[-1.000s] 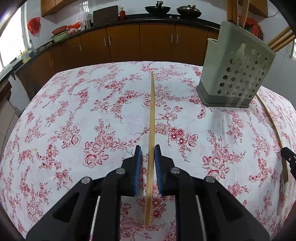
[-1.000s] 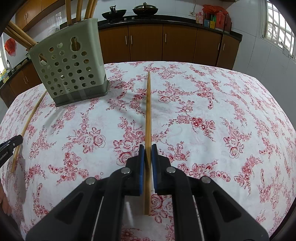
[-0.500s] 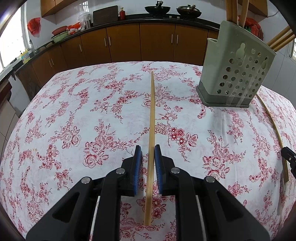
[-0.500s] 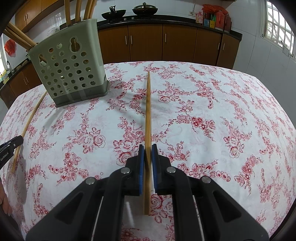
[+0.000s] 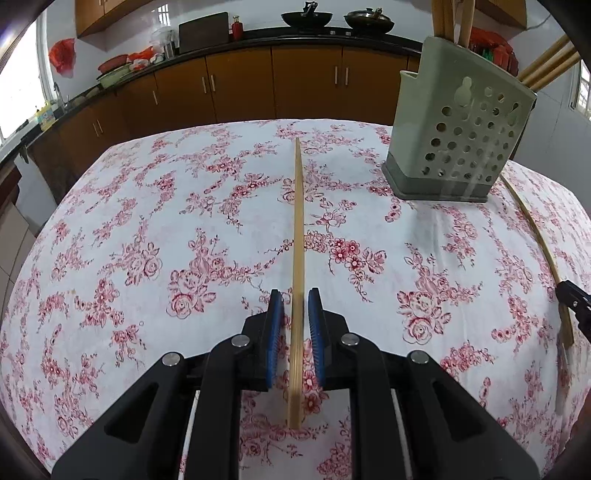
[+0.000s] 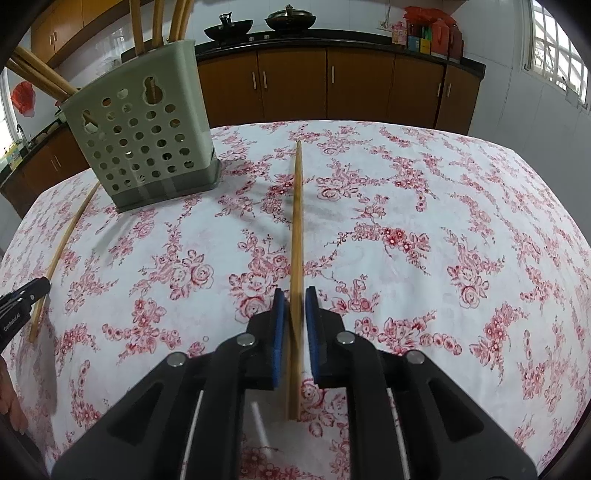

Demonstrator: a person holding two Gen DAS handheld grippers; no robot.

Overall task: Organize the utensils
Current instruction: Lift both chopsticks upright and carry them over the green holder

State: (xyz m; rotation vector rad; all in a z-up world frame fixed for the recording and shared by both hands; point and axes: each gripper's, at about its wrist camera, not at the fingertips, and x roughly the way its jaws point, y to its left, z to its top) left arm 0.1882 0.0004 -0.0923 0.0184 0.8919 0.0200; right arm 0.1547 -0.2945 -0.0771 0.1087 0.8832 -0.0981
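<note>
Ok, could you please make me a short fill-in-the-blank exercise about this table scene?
The left gripper has ___ pale wooden chopstick between its blue-padded fingers.
In the left wrist view, the green perforated plastic holder stands to that chopstick's ___.
The right gripper straddles a second wooden ___.
Missing: one; right; chopstick.

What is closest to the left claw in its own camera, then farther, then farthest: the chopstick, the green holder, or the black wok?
1. chopstick, between the left claw's pads.
2. green holder, ahead on the right.
3. black wok, on the far counter.
</note>
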